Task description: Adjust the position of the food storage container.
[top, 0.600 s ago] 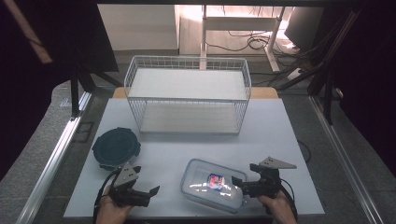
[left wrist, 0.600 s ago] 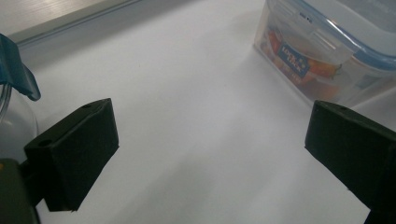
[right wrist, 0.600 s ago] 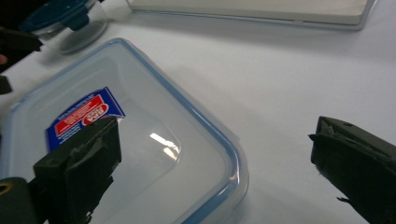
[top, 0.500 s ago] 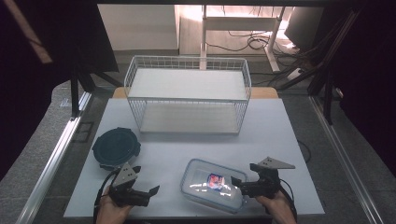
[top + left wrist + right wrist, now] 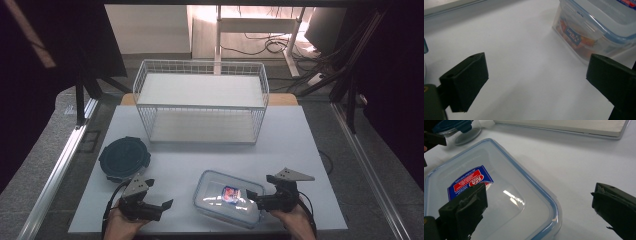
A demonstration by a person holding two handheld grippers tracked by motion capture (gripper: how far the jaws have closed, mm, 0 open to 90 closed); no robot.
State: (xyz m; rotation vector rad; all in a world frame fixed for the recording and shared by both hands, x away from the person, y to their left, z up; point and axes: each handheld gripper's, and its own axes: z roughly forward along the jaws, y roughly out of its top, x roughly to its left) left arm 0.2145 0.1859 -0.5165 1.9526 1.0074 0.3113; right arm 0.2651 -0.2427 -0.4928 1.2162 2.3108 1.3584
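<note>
Both claws stood apart — the left gripper (image 5: 161,207) beside the clear lidded box (image 5: 227,198), the right gripper (image 5: 251,196) straddling its corner.

A white tabletop (image 5: 300,145) carries a wire basket (image 5: 200,102) at its far edge, a round, seemingly dark-lidded container (image 5: 124,158) near the left edge, and a clear lidded box (image 5: 227,197) by the near edge.

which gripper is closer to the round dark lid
Left. The left gripper sits just below the round dark lid; the right gripper is across the clear food box.
</note>
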